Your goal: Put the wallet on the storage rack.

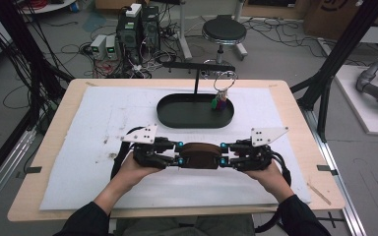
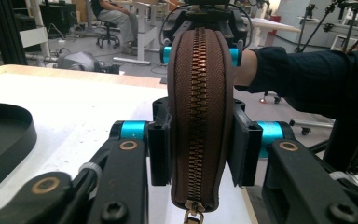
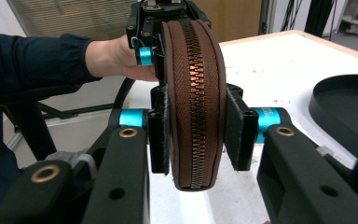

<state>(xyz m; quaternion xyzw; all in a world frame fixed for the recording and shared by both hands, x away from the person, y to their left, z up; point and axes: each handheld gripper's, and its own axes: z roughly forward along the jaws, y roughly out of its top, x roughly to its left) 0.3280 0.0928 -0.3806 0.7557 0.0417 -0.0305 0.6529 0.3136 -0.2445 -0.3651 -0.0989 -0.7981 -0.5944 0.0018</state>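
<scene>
You hold a brown pouch (image 1: pixel 199 155) between your two grippers, above the white mat (image 1: pixel 88 147) on the table (image 1: pixel 54 128), near your edge of it. The left gripper (image 1: pixel 174 153) takes the left end of the pouch and the right gripper (image 1: pixel 225 154) takes the right end, so the pouch lies level between them like a bridge.

In the left gripper view the jaws pinch the pouch (image 2: pixel 198 116) from both sides, the pads touching its flat faces, and the copper zipper (image 2: pixel 197 112) runs along the edge that faces the camera. The puller hangs at the bottom end. In the right gripper view the jaws pinch the other end in the same way, with the zipper (image 3: pixel 196 107) closed along the middle.

Behind the pouch, further from you, a black oval tray (image 1: pixel 177 115) rests on the mat. A small coloured toy (image 1: pixel 219 103) stands at its right end, under a metal ring (image 1: pixel 225 80) on a stand.
</scene>
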